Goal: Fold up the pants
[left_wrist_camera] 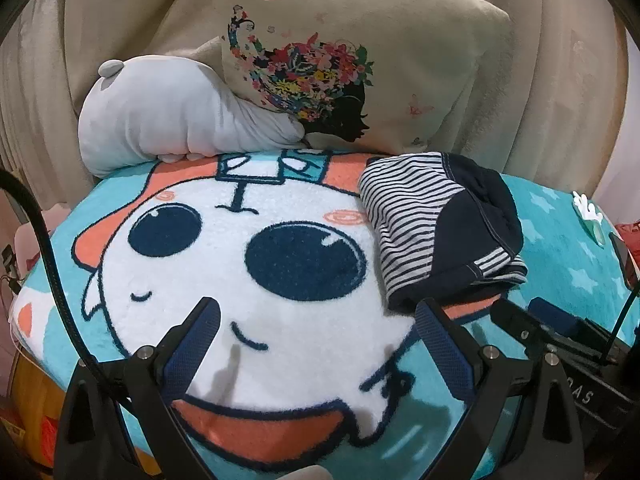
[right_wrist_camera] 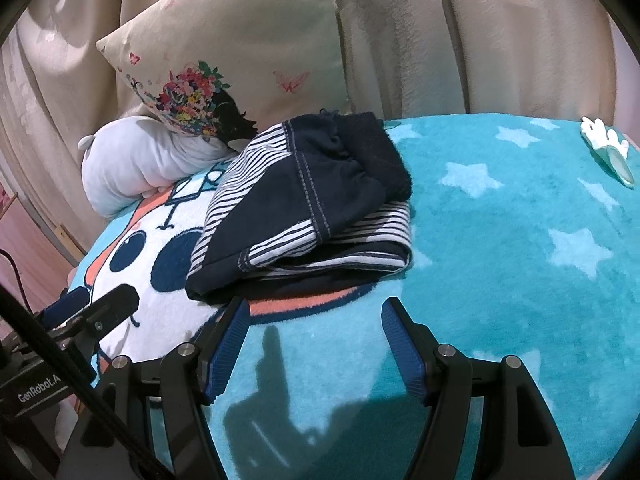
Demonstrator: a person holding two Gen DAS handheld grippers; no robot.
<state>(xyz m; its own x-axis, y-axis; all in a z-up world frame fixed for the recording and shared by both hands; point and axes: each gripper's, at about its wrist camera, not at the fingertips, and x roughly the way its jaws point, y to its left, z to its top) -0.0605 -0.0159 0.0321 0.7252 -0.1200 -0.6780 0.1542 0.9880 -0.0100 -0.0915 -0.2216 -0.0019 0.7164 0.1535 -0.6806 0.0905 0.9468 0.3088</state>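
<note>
The pants [left_wrist_camera: 444, 224] are navy with white-striped panels and lie folded in a compact bundle on a teal cartoon blanket [left_wrist_camera: 280, 280]. In the right wrist view the same pants [right_wrist_camera: 308, 208] sit just beyond my right gripper [right_wrist_camera: 314, 306], which is open with nothing between its blue pads. My left gripper [left_wrist_camera: 320, 310] is open too, hovering over the white cartoon face, with the bundle just beyond its right finger [left_wrist_camera: 436, 332]. Each gripper shows at the edge of the other's view: the right gripper [left_wrist_camera: 560, 328] and the left gripper [right_wrist_camera: 96, 308].
A cream pillow with a floral print [left_wrist_camera: 352, 68] and a grey plush toy [left_wrist_camera: 172, 116] lean at the back against beige curtains [right_wrist_camera: 480, 32]. A small white and teal clip [right_wrist_camera: 608, 144] lies on the blanket at the far right. Starred teal blanket [right_wrist_camera: 520, 220] stretches right of the pants.
</note>
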